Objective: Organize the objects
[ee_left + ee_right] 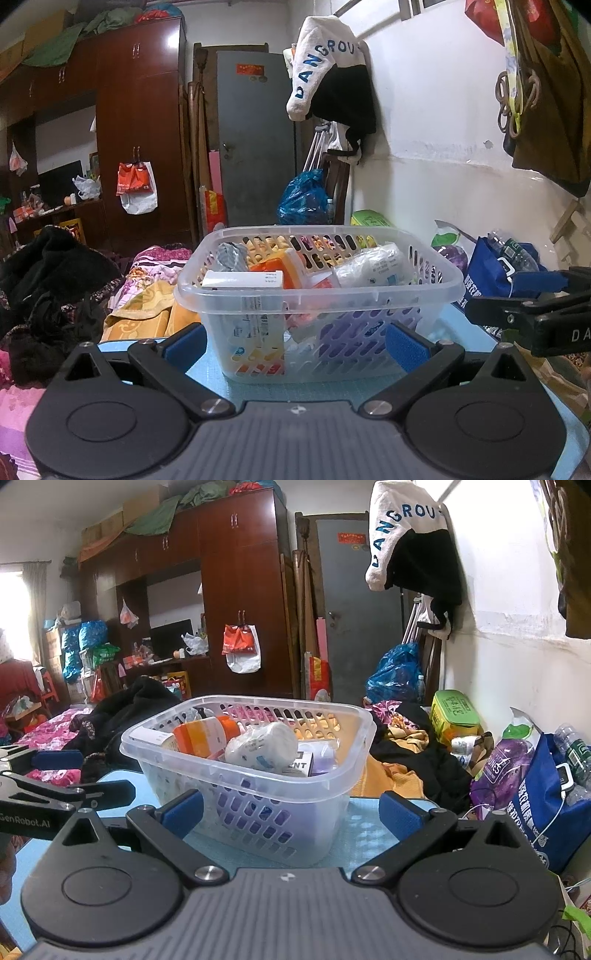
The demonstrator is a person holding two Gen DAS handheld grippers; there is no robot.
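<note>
A clear perforated plastic basket [369, 295] stands on a light blue mat [295, 391]. It holds an orange-and-white box [275, 269], a white box [243, 279], a white wrapped roll [373, 267] and other packets. My left gripper [295, 347] is open and empty, its blue pads on either side of the basket's near wall. In the right wrist view the basket [332, 786] sits just ahead of my right gripper [291, 814], which is open and empty. Each gripper shows in the other's view, the right one [524, 314] and the left one [66, 790].
A blue bag [546, 805] with bottles and a purple packet [506, 764] stand at the right by the white wall. Dark clothes [424, 764] and an orange towel [144, 314] lie on the bed around the mat. A green box [454, 709] sits behind.
</note>
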